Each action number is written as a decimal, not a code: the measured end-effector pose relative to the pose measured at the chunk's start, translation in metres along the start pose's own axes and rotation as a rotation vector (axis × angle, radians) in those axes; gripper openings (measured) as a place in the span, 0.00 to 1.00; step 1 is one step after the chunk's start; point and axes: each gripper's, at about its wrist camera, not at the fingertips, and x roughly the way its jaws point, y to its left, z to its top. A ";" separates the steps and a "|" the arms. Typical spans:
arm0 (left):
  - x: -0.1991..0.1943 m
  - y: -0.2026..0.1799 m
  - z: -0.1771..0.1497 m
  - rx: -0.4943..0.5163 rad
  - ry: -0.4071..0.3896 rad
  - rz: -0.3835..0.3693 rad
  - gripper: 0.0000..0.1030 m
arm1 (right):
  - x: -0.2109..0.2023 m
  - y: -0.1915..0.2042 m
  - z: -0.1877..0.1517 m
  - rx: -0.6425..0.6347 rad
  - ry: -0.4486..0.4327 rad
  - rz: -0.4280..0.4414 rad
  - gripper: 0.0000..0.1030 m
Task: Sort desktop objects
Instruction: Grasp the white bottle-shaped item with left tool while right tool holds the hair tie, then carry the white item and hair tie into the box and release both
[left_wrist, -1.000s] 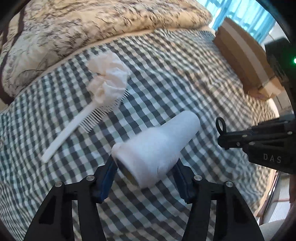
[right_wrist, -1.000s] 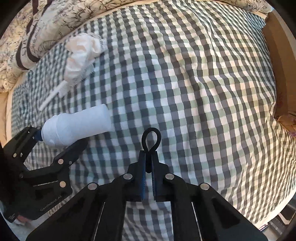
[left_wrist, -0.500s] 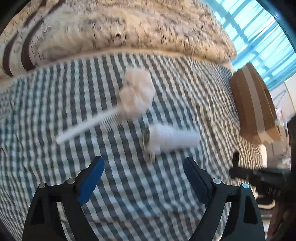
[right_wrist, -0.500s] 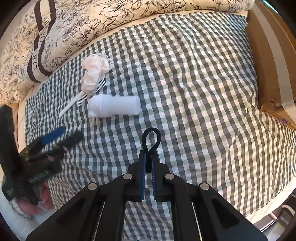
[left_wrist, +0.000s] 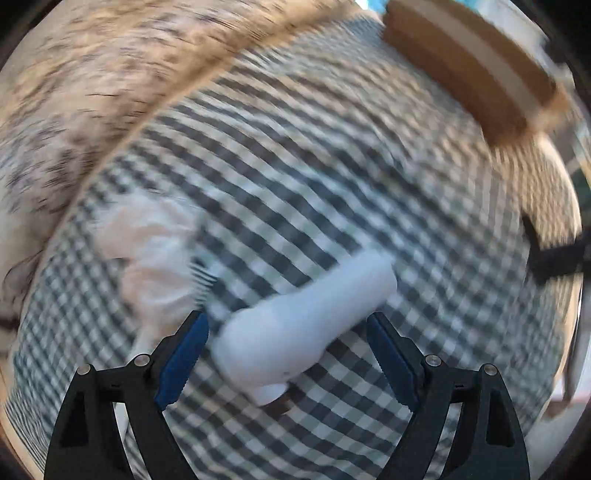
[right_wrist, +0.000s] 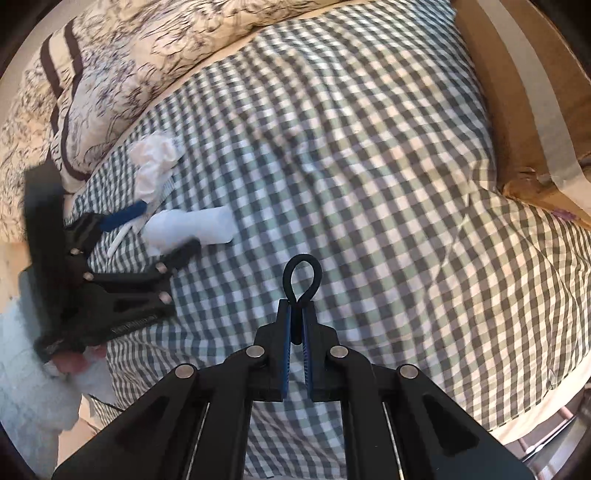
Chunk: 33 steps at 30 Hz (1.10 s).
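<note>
A white tube-shaped object (left_wrist: 306, 325) lies on the checked sheet (right_wrist: 369, 147). My left gripper (left_wrist: 284, 321) stands open around it, one blue pad on each side with a gap, neither pressing. In the right wrist view the same white object (right_wrist: 192, 227) sits between the left gripper's (right_wrist: 166, 230) fingers at the left. A white comb (right_wrist: 122, 240) and a pale scrunchie (right_wrist: 153, 166) lie just beyond it. My right gripper (right_wrist: 299, 306) is shut on a black hair tie (right_wrist: 300, 273), whose loop sticks out past the tips, above the middle of the sheet.
A flowered quilt (right_wrist: 110, 55) bunches along the far side of the bed. A brown cardboard box (right_wrist: 524, 92) stands at the right edge. The left wrist view is blurred by motion; the scrunchie (left_wrist: 155, 251) shows left of the white object.
The left gripper let go of the white object, drew back with jaws wide, then came down around it again. The right gripper drifted across the sheet, still holding the hair tie.
</note>
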 end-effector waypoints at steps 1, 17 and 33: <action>0.007 -0.003 -0.001 0.031 0.022 0.013 0.87 | 0.001 -0.003 0.002 0.004 0.003 0.001 0.05; -0.036 0.018 -0.009 -0.277 -0.064 -0.133 0.55 | -0.006 -0.017 0.012 0.029 -0.015 0.023 0.05; -0.201 -0.064 0.088 -0.269 -0.326 -0.202 0.55 | -0.172 -0.049 -0.013 0.114 -0.342 0.052 0.05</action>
